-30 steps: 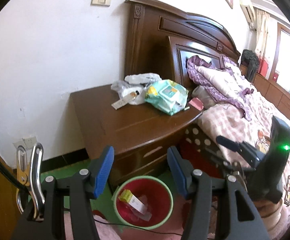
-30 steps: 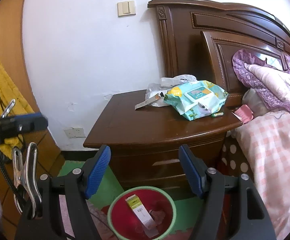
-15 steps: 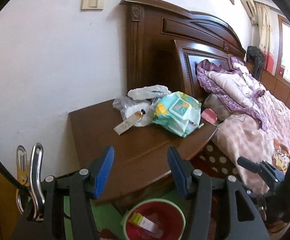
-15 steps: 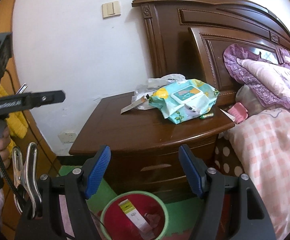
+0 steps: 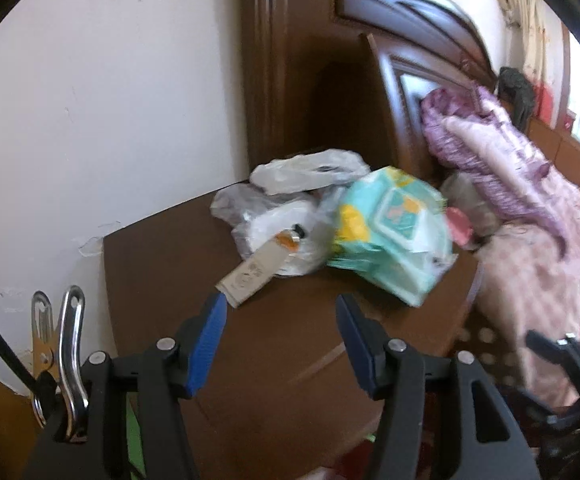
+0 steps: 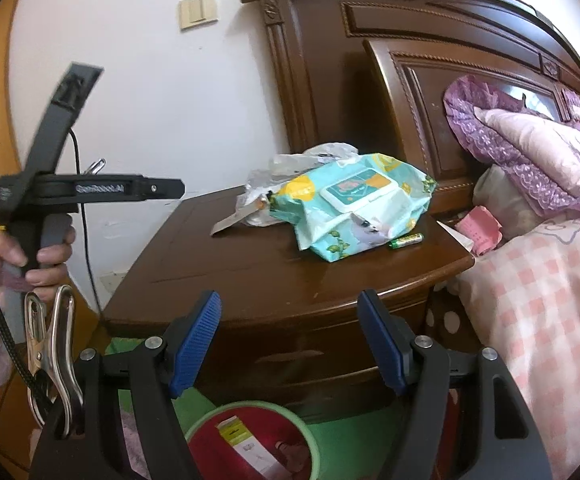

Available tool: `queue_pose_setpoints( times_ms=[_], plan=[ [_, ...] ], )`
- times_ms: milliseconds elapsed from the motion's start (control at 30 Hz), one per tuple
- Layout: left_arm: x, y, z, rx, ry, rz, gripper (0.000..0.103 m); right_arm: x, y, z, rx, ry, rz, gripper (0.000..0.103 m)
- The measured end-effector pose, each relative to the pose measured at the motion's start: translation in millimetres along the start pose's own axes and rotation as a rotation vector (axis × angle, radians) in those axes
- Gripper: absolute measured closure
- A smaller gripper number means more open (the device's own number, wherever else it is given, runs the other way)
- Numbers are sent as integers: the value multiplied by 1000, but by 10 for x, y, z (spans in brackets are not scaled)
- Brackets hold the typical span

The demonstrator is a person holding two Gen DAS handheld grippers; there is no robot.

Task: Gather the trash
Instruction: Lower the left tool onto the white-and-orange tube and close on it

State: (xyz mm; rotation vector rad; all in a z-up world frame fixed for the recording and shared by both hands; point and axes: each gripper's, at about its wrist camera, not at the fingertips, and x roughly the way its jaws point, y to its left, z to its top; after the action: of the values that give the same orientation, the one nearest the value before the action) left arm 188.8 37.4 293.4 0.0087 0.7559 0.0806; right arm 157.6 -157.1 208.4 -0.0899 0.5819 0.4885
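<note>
A flattened tube point(image 5: 258, 268) lies on the dark wooden nightstand point(image 6: 274, 276), its long axis slanting from the crimped, squared-off end nearest the left gripper point(image 5: 278, 344) up to a small black cap that rests on a crumpled clear plastic bag point(image 5: 274, 216). The tube is pale and papery-looking with an orange band near the cap; from the right wrist view only its flat grey end point(image 6: 232, 220) pokes out from behind the pile. Just beside the bag sits a soft, puffy pack of wet wipes point(image 6: 353, 204) in mint green and yellow with a hard white flip lid, and a small green battery point(image 6: 405, 241) lies touching its front edge, pointing across the tabletop. The left gripper's blue ribbed pads stand apart with nothing between them, aimed at the crimped end of the tube. The right gripper point(image 6: 290, 344) is likewise spread wide and empty, above a round red bin point(image 6: 250, 440) with a green rim on the floor, where a white box lies inside. A hand point(image 6: 30, 252) grips the left gripper's black handle at the left edge. A pink checked blanket point(image 6: 537, 300) covers the bed beside the nightstand.
</note>
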Motion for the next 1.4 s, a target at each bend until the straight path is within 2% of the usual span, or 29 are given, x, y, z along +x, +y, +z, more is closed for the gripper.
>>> queue_pose_setpoints(
  times_ms=[267, 400, 600, 800, 1033, 1067, 1200, 1300, 1400],
  plan=[
    [639, 94, 146, 83, 101, 19, 42, 227, -218, 62, 21, 2, -1, 31],
    [951, 119, 255, 136, 164, 34, 42, 308, -415, 215, 50, -32, -12, 31],
    [1267, 207, 327, 160, 217, 35, 42, 491, -810, 473, 133, -57, -35, 31],
    [1368, 215, 293, 229, 215, 12, 42, 662, -1051, 481, 171, -49, -40, 31],
    [1386, 136, 333, 298, 213, 2, 39, 766, -1102, 397, 171, -14, -47, 31],
    [1374, 125, 342, 303, 212, -14, 39, 764, -1094, 390, 167, -13, -46, 31],
    [1348, 48, 321, 346, 231, -117, 25, 768, -1085, 373, 161, -10, -41, 31],
    [1393, -63, 241, 432, 239, -68, 25, 782, -1090, 363, 165, -5, -39, 31],
    [1426, -121, 220, 465, 235, -37, 25, 777, -1081, 359, 162, -4, -37, 31]
  ],
)
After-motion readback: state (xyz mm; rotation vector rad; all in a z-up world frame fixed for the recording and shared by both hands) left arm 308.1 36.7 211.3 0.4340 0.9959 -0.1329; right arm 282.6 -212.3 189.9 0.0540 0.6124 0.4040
